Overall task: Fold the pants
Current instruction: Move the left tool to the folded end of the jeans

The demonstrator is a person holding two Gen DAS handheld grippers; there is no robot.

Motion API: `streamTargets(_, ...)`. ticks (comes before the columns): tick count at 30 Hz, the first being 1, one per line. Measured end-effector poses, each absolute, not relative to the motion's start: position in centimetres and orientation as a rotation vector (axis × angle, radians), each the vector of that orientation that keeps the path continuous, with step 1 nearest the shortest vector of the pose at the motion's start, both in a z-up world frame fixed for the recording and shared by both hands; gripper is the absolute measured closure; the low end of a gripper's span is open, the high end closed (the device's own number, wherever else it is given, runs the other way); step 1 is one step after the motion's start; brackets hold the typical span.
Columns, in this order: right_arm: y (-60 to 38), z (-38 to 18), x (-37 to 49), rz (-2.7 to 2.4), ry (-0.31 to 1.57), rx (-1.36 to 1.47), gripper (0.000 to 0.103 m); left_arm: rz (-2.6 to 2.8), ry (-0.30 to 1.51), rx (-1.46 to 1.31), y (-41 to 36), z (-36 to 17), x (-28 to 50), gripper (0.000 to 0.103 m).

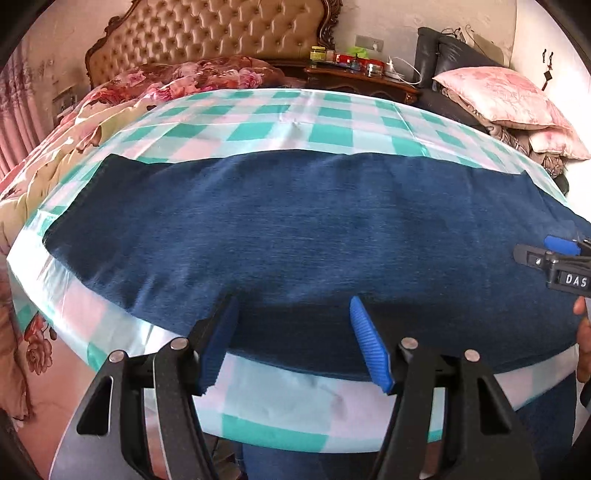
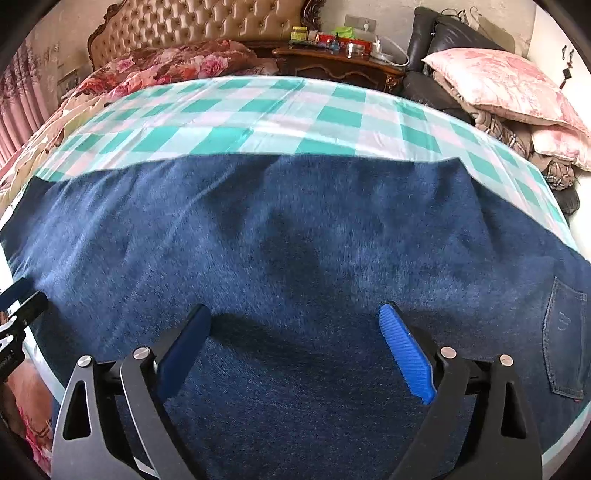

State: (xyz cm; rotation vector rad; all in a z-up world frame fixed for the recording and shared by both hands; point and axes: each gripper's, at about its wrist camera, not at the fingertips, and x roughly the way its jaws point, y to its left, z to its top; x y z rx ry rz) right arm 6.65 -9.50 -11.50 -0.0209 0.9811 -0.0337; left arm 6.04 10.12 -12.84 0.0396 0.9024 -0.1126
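Dark blue denim pants (image 1: 295,229) lie flat, stretched left to right across a table with a green and white checked cloth (image 1: 280,122). In the right wrist view the pants (image 2: 295,240) fill most of the frame, with a back pocket (image 2: 565,339) at the right. My left gripper (image 1: 293,306) is open, its blue pads over the near edge of the pants. My right gripper (image 2: 295,314) is open, just above the denim; it also shows in the left wrist view (image 1: 554,254) at the far right. Neither holds anything.
A bed with a tufted headboard (image 1: 221,33) and a floral quilt (image 1: 177,77) stands behind the table. A wooden nightstand (image 1: 362,77) with jars is at the back. A black chair with pink pillows (image 1: 502,96) is at the back right.
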Motion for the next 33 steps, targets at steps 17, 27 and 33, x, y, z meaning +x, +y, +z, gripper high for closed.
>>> streamTargets(17,-8.9,-10.7,12.5,-0.042,0.949,-0.051,0.027,0.22,0.852,-0.313,28.2,-11.4,5.0,0.042)
streamTargets(27,-4.4,-11.6,17.4,0.029,0.952,-0.113,0.043,0.125,0.865,-0.473,32.9,-11.8,8.1,0.06)
streamTargets(33,-4.1,-11.8,18.6,-0.002,0.942,-0.14,0.043,0.106,0.875,-0.496,33.0,-12.1,9.4,0.06)
